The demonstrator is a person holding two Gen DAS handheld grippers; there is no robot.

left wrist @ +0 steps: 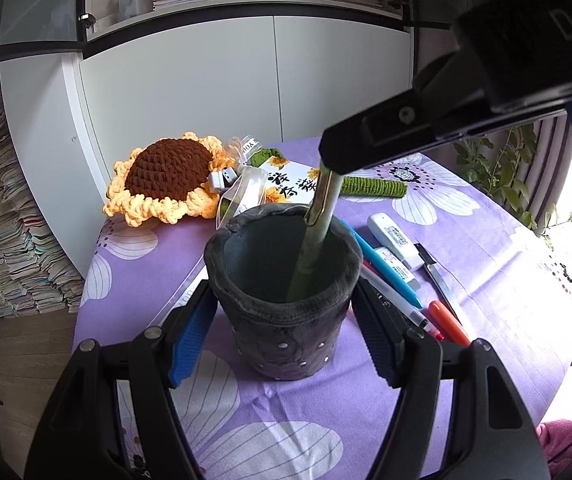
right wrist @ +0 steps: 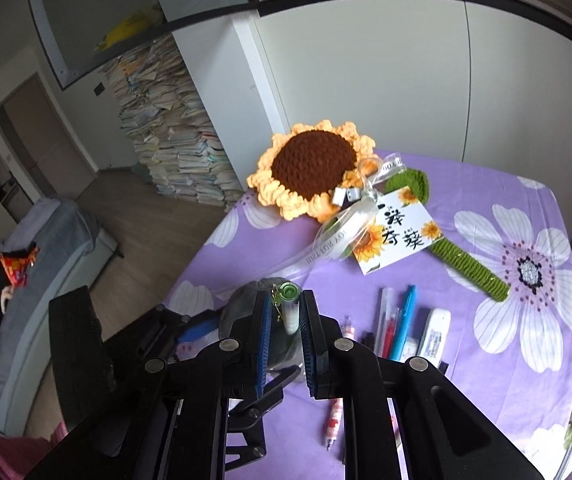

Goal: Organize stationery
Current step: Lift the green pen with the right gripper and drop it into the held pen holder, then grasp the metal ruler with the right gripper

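Note:
A dark grey fabric pen holder [left wrist: 282,292] stands on the purple flowered tablecloth [left wrist: 486,248]. My left gripper [left wrist: 284,320] has its blue-padded fingers [left wrist: 190,340] around the holder's sides and is shut on it. My right gripper [right wrist: 284,320] comes in from above, shut on the top of a green pen [left wrist: 314,248] whose lower end is inside the holder. In the right wrist view the green pen [right wrist: 290,308] sits between the jaws, over the holder [right wrist: 242,308].
Loose pens, a blue one [left wrist: 386,264], a white one [left wrist: 398,304], an orange marker [left wrist: 448,322], correction tape [left wrist: 392,236] and a cutter lie right of the holder. A crochet sunflower [left wrist: 166,176] with a card [right wrist: 398,236] lies behind. A red-white pen [right wrist: 336,412] lies near my right gripper.

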